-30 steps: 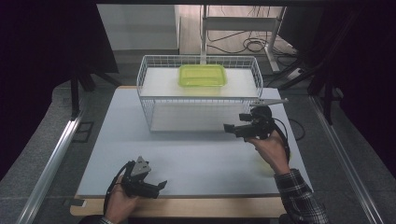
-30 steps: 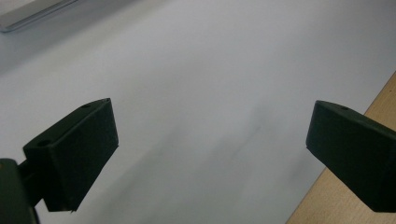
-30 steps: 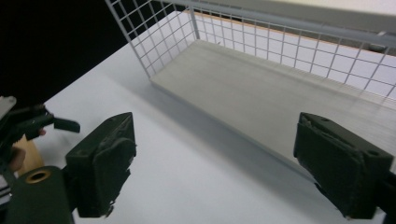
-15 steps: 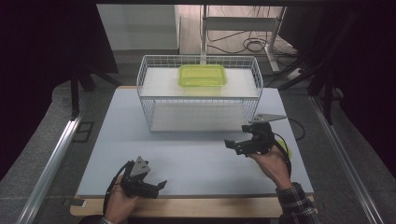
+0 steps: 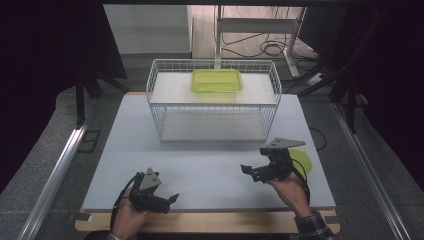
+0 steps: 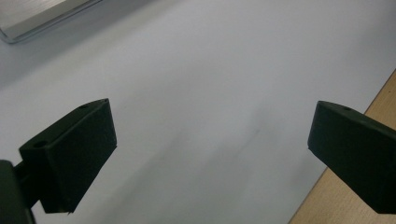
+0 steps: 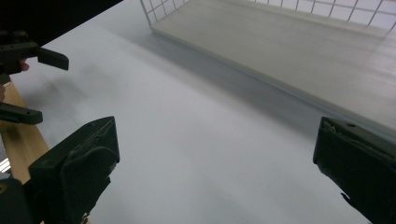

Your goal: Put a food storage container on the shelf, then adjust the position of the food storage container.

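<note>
Both tongs released: right gripper [image 5: 251, 172], jaws just spreading, empty, lower right beside the yellow-green plastic disc [image 5: 303, 161]; left gripper [image 5: 169, 202] empty, lower left. A careless backward swing could knock that disc off the white table [image 5: 200, 165].

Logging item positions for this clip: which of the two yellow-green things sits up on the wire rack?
The rectangular container, resting on the rack's top shelf. The other, a round lid, lies flat on the table beside the right gripper.

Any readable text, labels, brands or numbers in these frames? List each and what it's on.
None readable. The wire basket, the green container in it, the white table mat, the green lid beside the right gripper and the left gripper carry no visible print.
</note>
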Demonstrator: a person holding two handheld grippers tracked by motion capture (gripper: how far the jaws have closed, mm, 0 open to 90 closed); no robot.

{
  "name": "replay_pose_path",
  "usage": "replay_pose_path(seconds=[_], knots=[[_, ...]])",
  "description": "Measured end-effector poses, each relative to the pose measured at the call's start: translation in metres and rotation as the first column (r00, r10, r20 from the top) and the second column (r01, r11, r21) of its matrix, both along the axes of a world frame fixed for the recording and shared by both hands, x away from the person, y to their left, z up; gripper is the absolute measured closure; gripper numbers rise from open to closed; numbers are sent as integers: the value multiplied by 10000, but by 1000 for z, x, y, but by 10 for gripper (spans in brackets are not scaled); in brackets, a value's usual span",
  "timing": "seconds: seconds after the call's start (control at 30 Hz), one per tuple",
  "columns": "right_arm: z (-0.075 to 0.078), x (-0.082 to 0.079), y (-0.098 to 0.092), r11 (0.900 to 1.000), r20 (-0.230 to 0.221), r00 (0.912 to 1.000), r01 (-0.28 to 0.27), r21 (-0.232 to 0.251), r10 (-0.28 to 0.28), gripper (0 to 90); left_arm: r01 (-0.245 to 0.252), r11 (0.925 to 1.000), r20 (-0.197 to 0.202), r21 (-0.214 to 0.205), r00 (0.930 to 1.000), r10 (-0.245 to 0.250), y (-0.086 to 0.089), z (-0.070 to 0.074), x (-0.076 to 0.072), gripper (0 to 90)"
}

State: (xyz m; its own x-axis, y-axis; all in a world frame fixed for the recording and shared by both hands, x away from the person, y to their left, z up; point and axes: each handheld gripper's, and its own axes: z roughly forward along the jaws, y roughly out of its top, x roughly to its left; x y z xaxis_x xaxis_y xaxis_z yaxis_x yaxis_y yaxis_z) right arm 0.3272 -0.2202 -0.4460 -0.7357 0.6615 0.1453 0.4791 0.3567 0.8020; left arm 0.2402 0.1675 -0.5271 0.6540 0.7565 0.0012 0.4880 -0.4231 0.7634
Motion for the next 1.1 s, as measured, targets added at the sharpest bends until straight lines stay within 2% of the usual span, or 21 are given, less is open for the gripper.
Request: replay_pose_path(seconds=[0.1, 0.37, 0.47, 0.57, 0.73, 0.8, 0.9, 1.03, 1.1], knots=[[-8, -5, 1, 9999, 58, 10000, -48, -123, 48, 5, 40, 10000, 18, 75, 10000, -40, 0, 0, 0, 7], [-31, -18, 7, 9973, -226, 9994, -284, -674, 270, 5, 89, 9996, 60, 259, 9999, -91, 0, -1, -1, 6], [-38, -19, 7, 9958, -383, 9990, -278, -871, 245, 5, 76, 9998, 50, 197, 10000, -77, -1, 0, -2, 6], [-42, -20, 7, 9926, -552, 9984, -149, -1208, 83, 5, 69, 9997, 54, 220, 10000, -70, 0, 0, -2, 6], [-43, -18, 5, 9909, -818, 9965, 36, -1346, -147, 11, 93, 9996, 16, 282, 10000, -93, 0, -1, -2, 6], [-42, -17, 3, 9868, -659, 9971, 261, -1595, -371, 67, 93, 9995, 50, 293, 9999, -95, 0, -1, -1, 6], [-38, -16, -4, 9842, -500, 9966, 566, -1676, -658, 211, 102, 9994, 33, 337, 9999, -103, 0, -1, -1, 6], [-27, -12, -20, 9872, -399, 9934, 1017, -1228, -1073, 429, 97, 9993, 20, 358, 10000, -98, -1, -1, -1, 6], [-22, -10, -29, 9849, -338, 9916, 1198, -1248, -1249, 540, 43, 9992, 5, 389, 10000, -43, -1, -1, -1, 6]])
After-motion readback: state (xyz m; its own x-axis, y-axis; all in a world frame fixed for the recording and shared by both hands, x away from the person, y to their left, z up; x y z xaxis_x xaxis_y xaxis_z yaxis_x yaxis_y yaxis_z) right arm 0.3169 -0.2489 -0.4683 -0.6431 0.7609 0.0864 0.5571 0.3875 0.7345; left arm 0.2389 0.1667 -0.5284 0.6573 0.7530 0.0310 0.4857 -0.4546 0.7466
